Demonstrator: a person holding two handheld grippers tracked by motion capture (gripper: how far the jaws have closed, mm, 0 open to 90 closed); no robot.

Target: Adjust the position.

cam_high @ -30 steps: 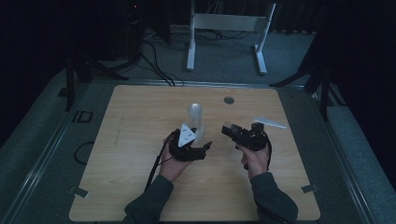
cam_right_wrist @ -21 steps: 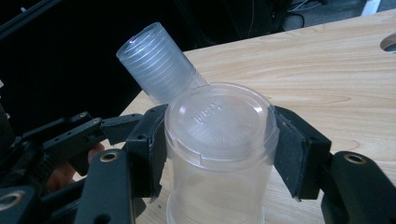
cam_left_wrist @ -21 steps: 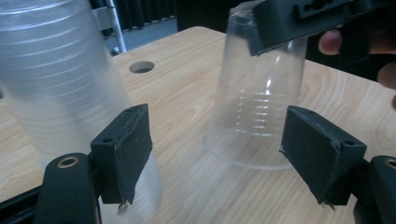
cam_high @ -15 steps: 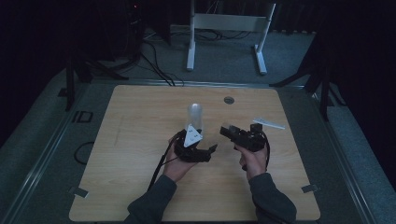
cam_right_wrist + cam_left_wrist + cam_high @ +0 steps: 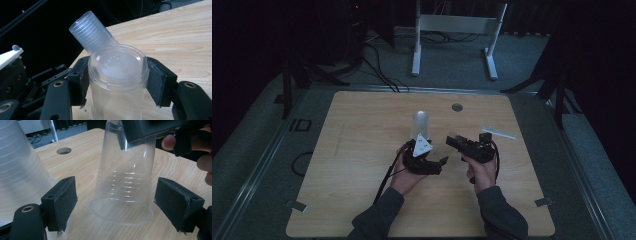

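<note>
1. clear plastic cup (image 5: 116,82) upside down, clamped base-up in right gripper (image 5: 116,77), just right of the cup stack (image 5: 420,123).
2. left gripper (image 5: 117,202) just opened (pads off that cup), jaws apart either side of its rim.
3. stack standing mid-table (image 5: 362,150).

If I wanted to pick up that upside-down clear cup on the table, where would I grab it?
Grip the upside-down cup across its ribbed lower wall, coming level from the side. The wall narrows upward, so squeezing higher may slip.
</note>
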